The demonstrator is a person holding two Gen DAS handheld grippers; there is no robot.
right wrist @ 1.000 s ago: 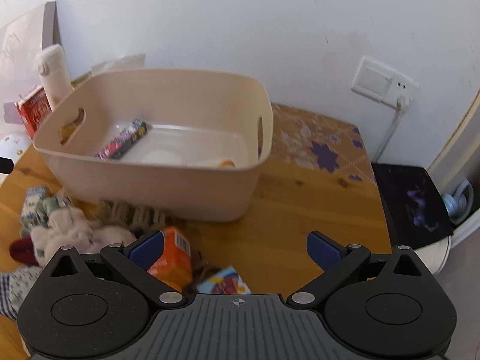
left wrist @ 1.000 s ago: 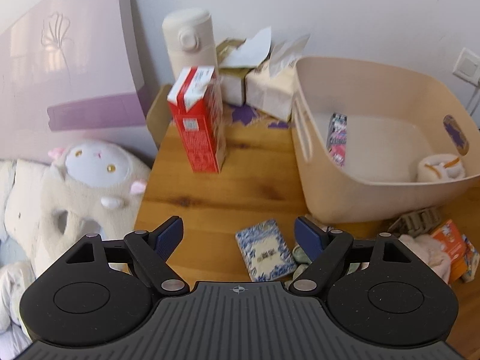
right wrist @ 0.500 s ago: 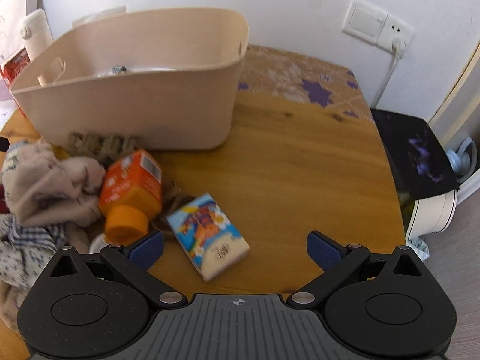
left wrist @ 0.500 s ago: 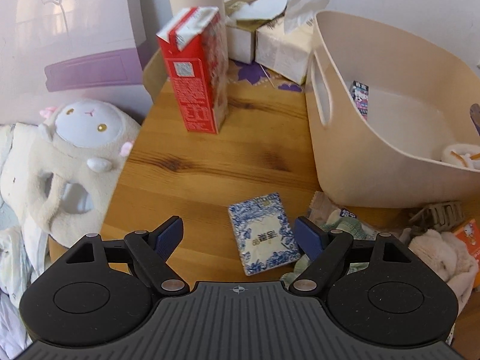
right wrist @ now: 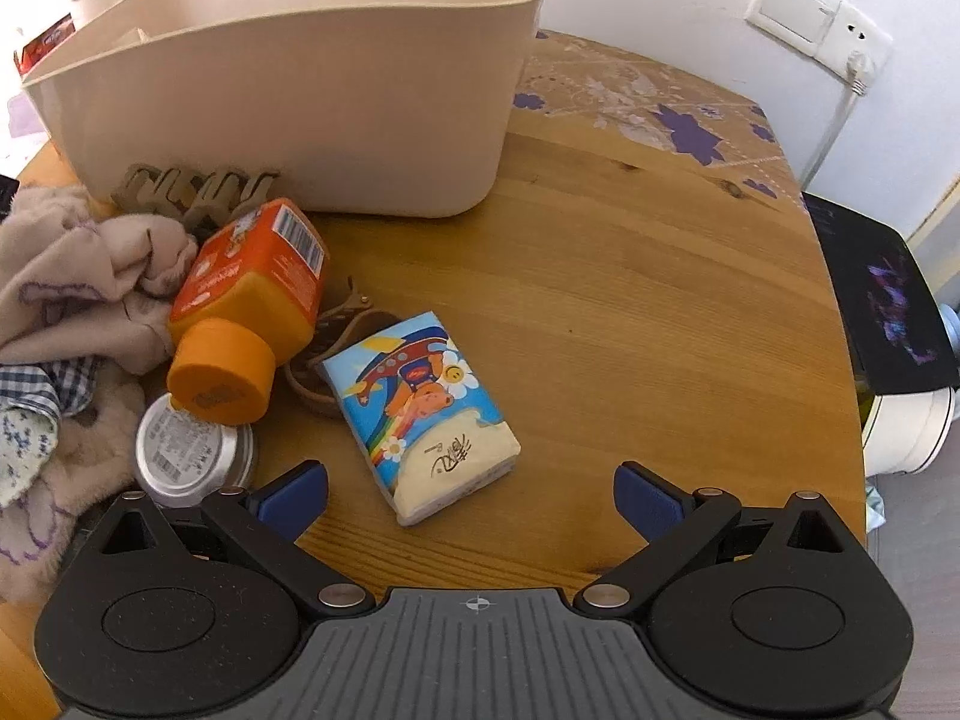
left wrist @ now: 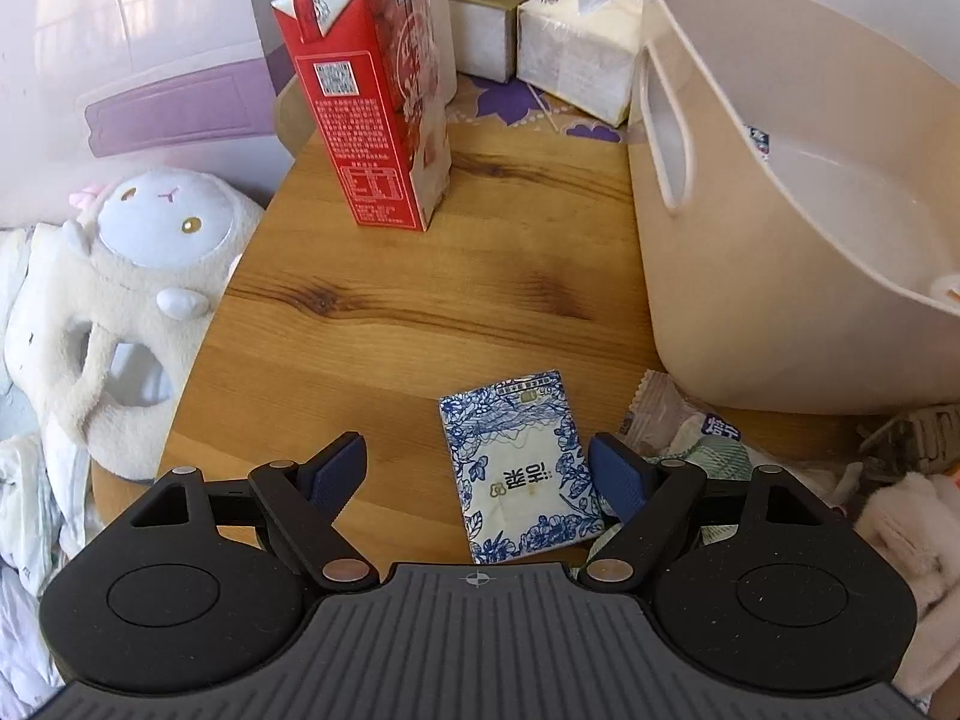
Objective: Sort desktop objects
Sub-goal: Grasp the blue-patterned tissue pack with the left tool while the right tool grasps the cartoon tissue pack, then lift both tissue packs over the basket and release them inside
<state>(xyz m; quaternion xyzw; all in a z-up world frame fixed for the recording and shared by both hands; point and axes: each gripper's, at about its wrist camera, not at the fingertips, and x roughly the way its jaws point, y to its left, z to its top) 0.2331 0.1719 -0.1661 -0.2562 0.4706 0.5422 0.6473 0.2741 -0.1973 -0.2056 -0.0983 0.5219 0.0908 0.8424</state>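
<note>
Two soft rectangular tissue packs (left wrist: 521, 463) (right wrist: 422, 414)

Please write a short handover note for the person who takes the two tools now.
Left tool: open, empty, low over the blue-patterned tissue pack.
Right tool: open, empty, over the cartoon tissue pack.
The beige bin already holds a few small items.
Left to sort: both packs, orange bottle, small tin, hair clips, cloths, red carton.
</note>
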